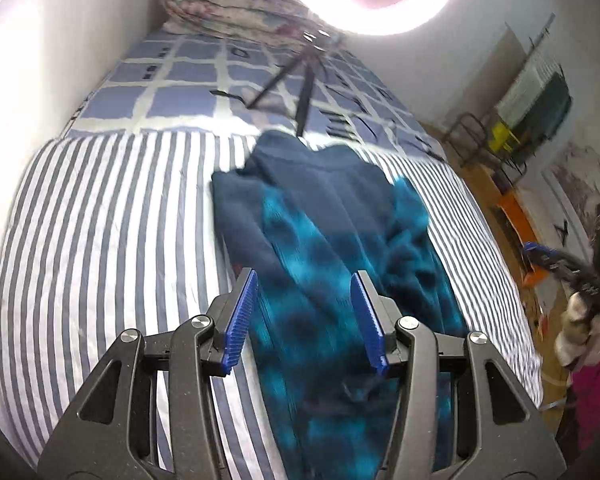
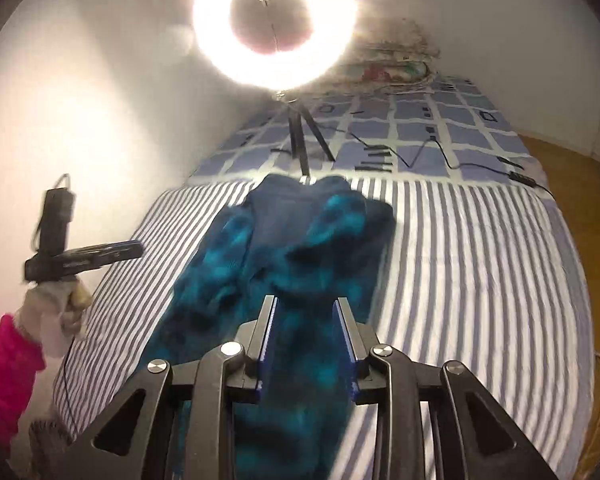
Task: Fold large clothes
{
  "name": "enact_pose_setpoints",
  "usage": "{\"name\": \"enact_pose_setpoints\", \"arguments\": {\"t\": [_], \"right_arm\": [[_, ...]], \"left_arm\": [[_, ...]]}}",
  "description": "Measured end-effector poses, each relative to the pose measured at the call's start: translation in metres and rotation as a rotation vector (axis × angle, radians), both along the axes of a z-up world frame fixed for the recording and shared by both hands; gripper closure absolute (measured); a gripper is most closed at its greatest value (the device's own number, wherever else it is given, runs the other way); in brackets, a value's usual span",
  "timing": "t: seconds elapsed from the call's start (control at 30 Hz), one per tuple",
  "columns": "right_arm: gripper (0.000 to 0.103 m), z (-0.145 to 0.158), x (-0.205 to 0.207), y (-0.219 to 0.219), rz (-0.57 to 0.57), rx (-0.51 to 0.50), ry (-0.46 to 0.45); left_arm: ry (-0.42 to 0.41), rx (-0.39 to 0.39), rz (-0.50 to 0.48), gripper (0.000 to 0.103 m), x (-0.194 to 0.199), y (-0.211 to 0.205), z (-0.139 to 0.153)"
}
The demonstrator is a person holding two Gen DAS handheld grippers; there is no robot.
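A large fleece garment (image 1: 320, 220), mottled teal and dark navy, lies crumpled lengthwise on the striped bed sheet (image 1: 100, 220). My left gripper (image 1: 305, 277) hovers over its near part, blue pads wide apart, nothing between them. In the right wrist view the same garment (image 2: 300, 240) stretches away from my right gripper (image 2: 306, 304), whose jaws stand narrowly apart above the cloth and grip nothing. The left gripper (image 2: 134, 249) shows there at the left, above the sheet's edge, held by a gloved hand (image 2: 52, 312) with a pink sleeve. The right gripper (image 1: 540, 252) appears at the right edge of the left wrist view.
A lit ring light (image 2: 340, 40) on a tripod (image 2: 298, 140) stands on the checked bed cover (image 1: 172, 92) just behind the garment. Cables (image 2: 440, 152) trail across that cover. A bundled quilt (image 1: 220, 4) lies at the bed's far end. One long side meets a wall; wooden floor (image 2: 580, 200) borders the other.
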State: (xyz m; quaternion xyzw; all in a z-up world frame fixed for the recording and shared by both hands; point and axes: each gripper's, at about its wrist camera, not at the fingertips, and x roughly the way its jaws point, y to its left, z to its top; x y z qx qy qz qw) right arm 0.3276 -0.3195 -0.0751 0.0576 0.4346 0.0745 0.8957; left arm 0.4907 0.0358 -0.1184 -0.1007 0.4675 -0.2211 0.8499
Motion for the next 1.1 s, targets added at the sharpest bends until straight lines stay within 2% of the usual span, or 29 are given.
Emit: {"name": "enact_pose_setpoints", "arguments": {"t": [0.13,0.27,0.33,0.43,0.5,0.6,0.63,0.67,0.73,0.8,0.87,1.0,1.03,1.07,1.1], "right_arm": [[0.078,-0.046,0.061,-0.002,-0.046,0.009,0.056],[0.079,-0.091,0.102,-0.002,-0.082,0.068,0.098],[0.079,-0.108,0.116,0.003,-0.078,0.057,0.116],[0.078,-0.147,0.138,0.016,-0.042,-0.008,0.222],[0.076,-0.146,0.137,0.018,-0.021,-0.017,0.200],[0.071,-0.131,0.134,0.000,0.028,0.051,0.180],[0.064,-0.123,0.131,-0.011,0.027,0.076,0.146],[0.053,-0.119,0.129,-0.019,0.018,0.088,0.119],[0.038,-0.114,0.129,-0.055,-0.082,0.108,0.065],[0.038,-0.127,0.137,-0.084,-0.181,0.156,0.087],[0.040,-0.143,0.147,-0.099,-0.227,0.188,0.125],[0.040,-0.158,0.165,-0.095,-0.238,0.218,0.131],[0.040,-0.159,0.170,-0.090,-0.239,0.218,0.123],[0.042,-0.159,0.173,-0.087,-0.237,0.215,0.119],[0.047,-0.159,0.178,-0.082,-0.232,0.204,0.121]], "left_arm": [[0.010,-0.026,0.046,0.052,0.030,0.002,-0.008],[0.042,-0.020,0.058,0.052,0.054,0.004,-0.034],[0.063,-0.028,0.071,0.052,0.061,0.008,-0.048],[0.128,-0.089,0.121,0.052,0.080,0.019,-0.076],[0.173,-0.122,0.151,0.052,0.094,0.025,-0.094],[0.227,-0.183,0.185,0.052,0.114,0.031,-0.115],[0.234,-0.194,0.196,0.051,0.118,0.032,-0.119],[0.237,-0.204,0.211,0.051,0.125,0.032,-0.125],[0.236,-0.219,0.225,0.051,0.132,0.031,-0.131],[0.228,-0.232,0.241,0.051,0.139,0.028,-0.135],[0.217,-0.203,0.235,0.051,0.146,0.021,-0.135],[0.171,-0.108,0.194,0.052,0.153,0.002,-0.130],[0.164,-0.092,0.193,0.060,0.154,-0.001,-0.131],[0.161,-0.081,0.187,0.082,0.154,-0.007,-0.132],[0.168,-0.082,0.174,0.091,0.154,-0.011,-0.134]]}}
